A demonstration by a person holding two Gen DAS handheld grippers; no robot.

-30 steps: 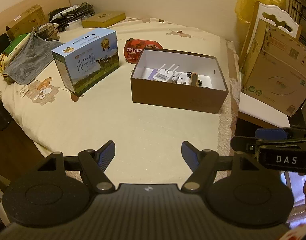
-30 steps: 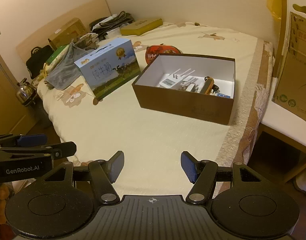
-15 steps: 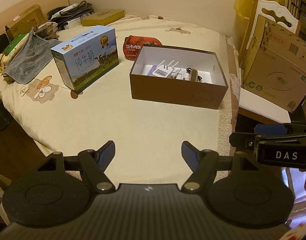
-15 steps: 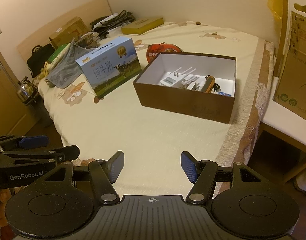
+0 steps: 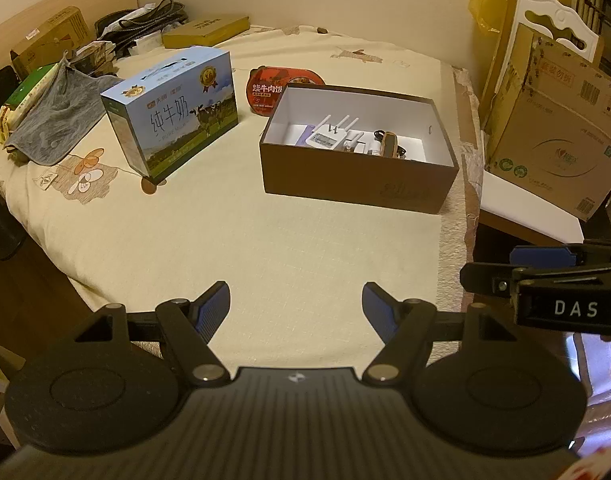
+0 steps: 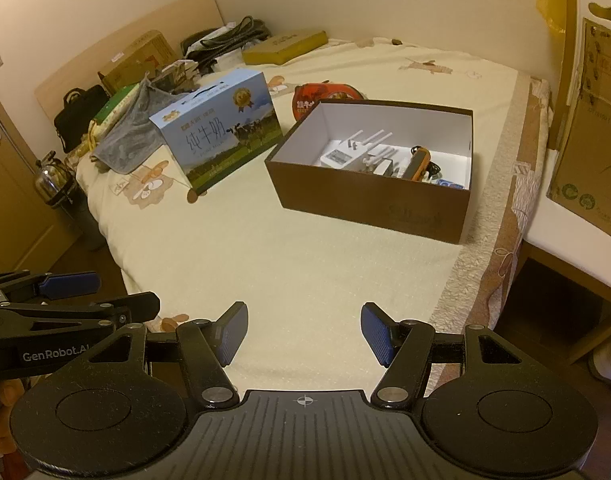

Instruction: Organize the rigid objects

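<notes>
Several small items, a router (image 5: 328, 138) among them, already lie in the brown box (image 5: 357, 182) at frame centre-right on the bed (image 5: 289, 248). Left claw (image 5: 295, 307) and right claw (image 6: 304, 332) both hang released and empty, so sorting seems nearly done; milk carton (image 5: 177, 112) stands outside.

The left gripper (image 5: 295, 306) hangs over the near edge of the bed (image 5: 265, 248), its blue pads wide apart and holding nothing. Toward the bed's right edge sits an open brown box (image 5: 359, 182) with a white router (image 5: 325, 139) inside. Left of it stands a blue milk carton (image 5: 173, 110), a red food pack (image 5: 271, 88) behind. The right gripper (image 5: 517, 264) pokes in at the right.
</notes>
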